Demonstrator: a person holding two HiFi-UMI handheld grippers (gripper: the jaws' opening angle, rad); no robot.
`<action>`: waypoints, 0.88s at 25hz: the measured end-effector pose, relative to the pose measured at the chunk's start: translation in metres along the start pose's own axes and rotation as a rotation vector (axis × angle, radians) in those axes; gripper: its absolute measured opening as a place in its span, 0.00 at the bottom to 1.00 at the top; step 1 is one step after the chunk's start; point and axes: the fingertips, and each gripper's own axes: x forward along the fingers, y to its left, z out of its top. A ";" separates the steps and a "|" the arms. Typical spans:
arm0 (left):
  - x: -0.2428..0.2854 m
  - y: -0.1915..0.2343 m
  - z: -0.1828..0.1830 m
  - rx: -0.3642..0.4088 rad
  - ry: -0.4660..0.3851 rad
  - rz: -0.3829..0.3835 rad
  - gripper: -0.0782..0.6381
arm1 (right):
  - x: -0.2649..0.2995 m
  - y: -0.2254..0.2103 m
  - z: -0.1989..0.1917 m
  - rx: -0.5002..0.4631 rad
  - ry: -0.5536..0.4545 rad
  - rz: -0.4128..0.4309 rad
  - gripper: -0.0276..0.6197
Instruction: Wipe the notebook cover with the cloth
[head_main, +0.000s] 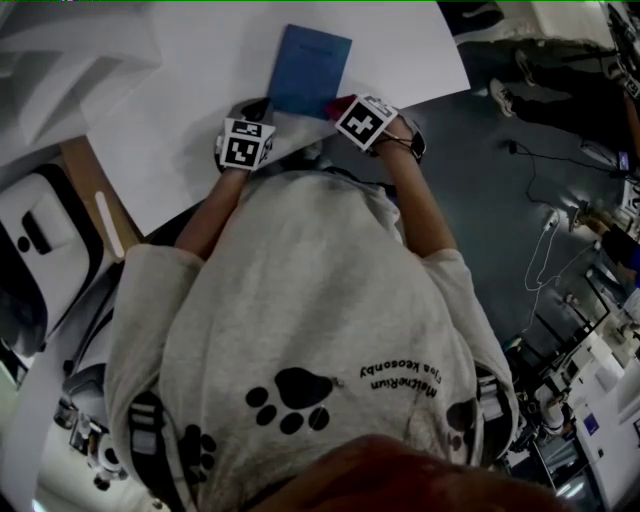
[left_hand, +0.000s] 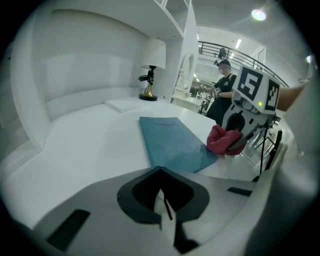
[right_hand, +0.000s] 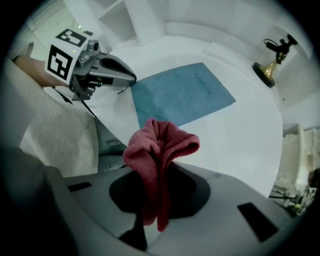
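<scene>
Right gripper (right_hand: 156, 212) fingers clamp pink cloth (right_hand: 161, 145) by blue notebook (head_main: 311, 70); left gripper (left_hand: 164, 205) fingers closed, empty — lamp (left_hand: 151, 67) only in gripper views.

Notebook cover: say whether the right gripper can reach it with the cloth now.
Probably yes. The right gripper, shut on the cloth, sits just off the notebook's near edge; the cover lies bare, and the left gripper is only at one near corner.

Couldn't read cover print on notebook (right_hand: 182, 100), too small. Couldn't trace lower end of cloth (right_hand: 160, 145), buried between right gripper (right_hand: 159, 185) jaws. From head view, caught only a red sliver beneath that gripper.
</scene>
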 end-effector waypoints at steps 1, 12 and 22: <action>0.000 0.000 0.001 0.001 0.001 0.000 0.12 | -0.004 -0.004 -0.004 0.039 -0.019 -0.013 0.16; -0.023 0.002 0.029 -0.026 -0.111 0.036 0.12 | -0.082 -0.030 0.060 0.352 -0.666 -0.169 0.16; -0.110 -0.013 0.140 0.026 -0.460 0.123 0.12 | -0.215 -0.029 0.100 0.391 -1.128 -0.389 0.16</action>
